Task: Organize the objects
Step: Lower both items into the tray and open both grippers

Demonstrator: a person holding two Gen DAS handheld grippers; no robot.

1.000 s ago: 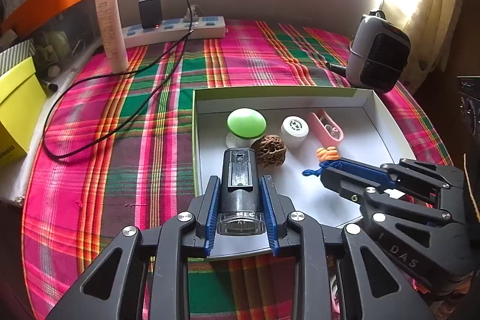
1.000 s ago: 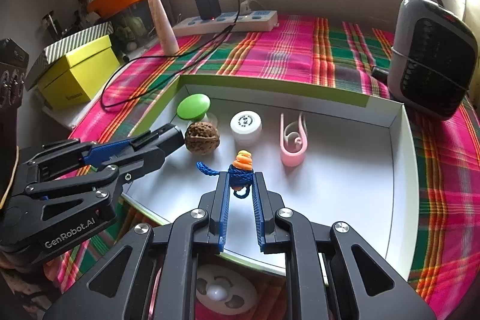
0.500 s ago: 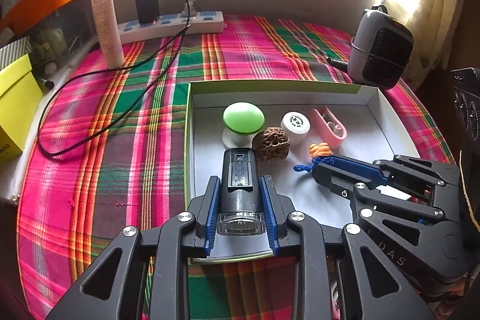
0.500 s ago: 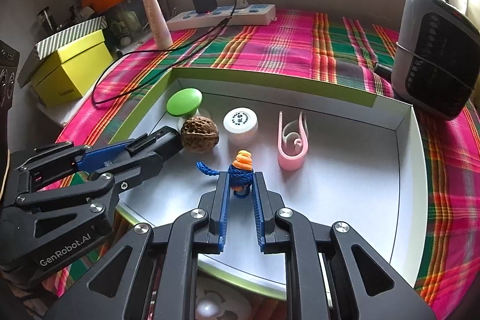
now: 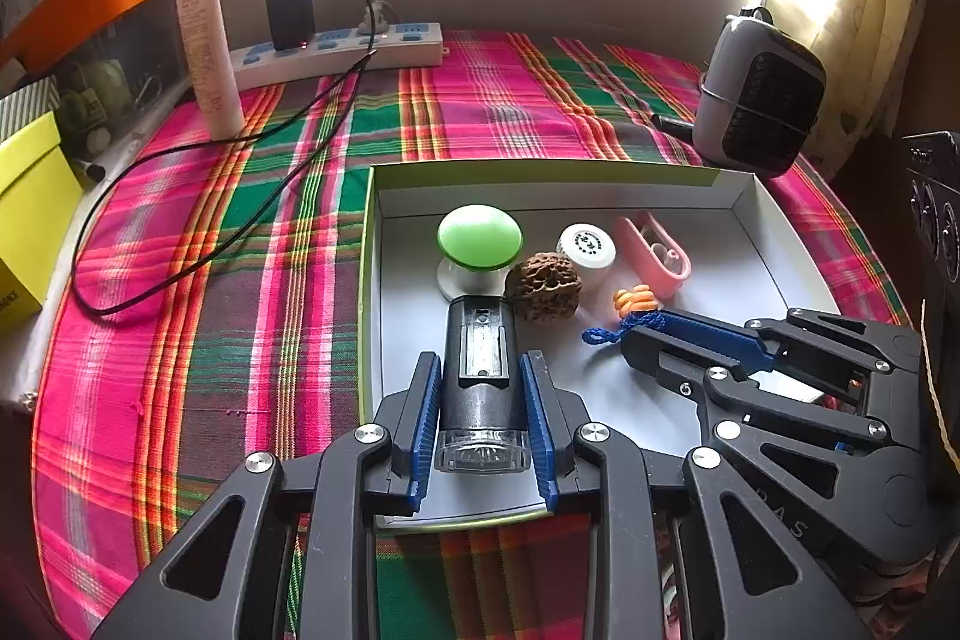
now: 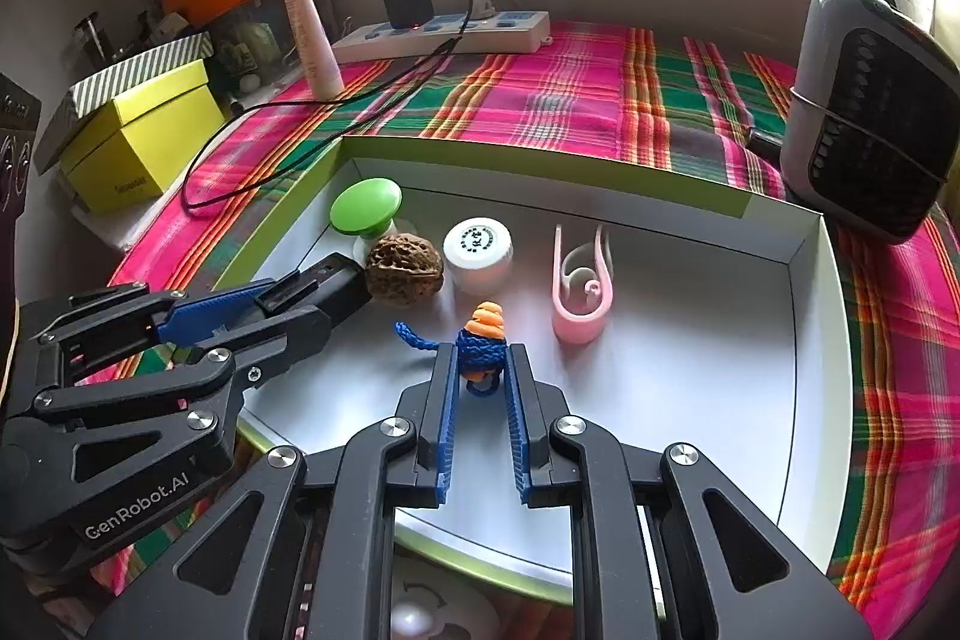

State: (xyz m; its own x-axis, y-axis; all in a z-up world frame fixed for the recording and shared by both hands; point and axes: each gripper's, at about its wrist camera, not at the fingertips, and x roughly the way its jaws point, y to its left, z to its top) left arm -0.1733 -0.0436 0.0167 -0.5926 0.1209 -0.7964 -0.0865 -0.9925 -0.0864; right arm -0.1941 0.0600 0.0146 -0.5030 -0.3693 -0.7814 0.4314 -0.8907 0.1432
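Plainly, left hand-held gripper (image 5: 483, 418): narrowed onto a black cylindrical device with a clear lens end (image 5: 480, 376), blue pads pressing both its sides; gripped near the lens end, so the body juts forward over the box.
Right hand-held gripper (image 6: 480, 388): closed down on a small blue knitted charm with an orange spiral top (image 6: 480, 346), pinched low so the orange tip and its blue cord tail stay free.
Why both are held low: each points down into the box, which looks like the collecting place; I judge both things are about to be set down there.
White shallow cardboard box with green outer walls (image 5: 774, 244): sits on the worktop; its open floor on the right suits the charm.
Already in the box: green-capped white mushroom-shaped knob (image 5: 479, 237), brown wrinkled walnut (image 5: 542, 287) touching the device's far end, white round cap (image 5: 587, 250), pink plastic clip (image 5: 654, 253), roughly in a row near the far wall, leaving the near floor free.
Worktop (image 5: 480, 100): covered in pink-and-green plaid cloth.
Off to the sides: white power strip (image 5: 336, 49), grey-and-black small heater (image 5: 759, 100), well apart from the box.
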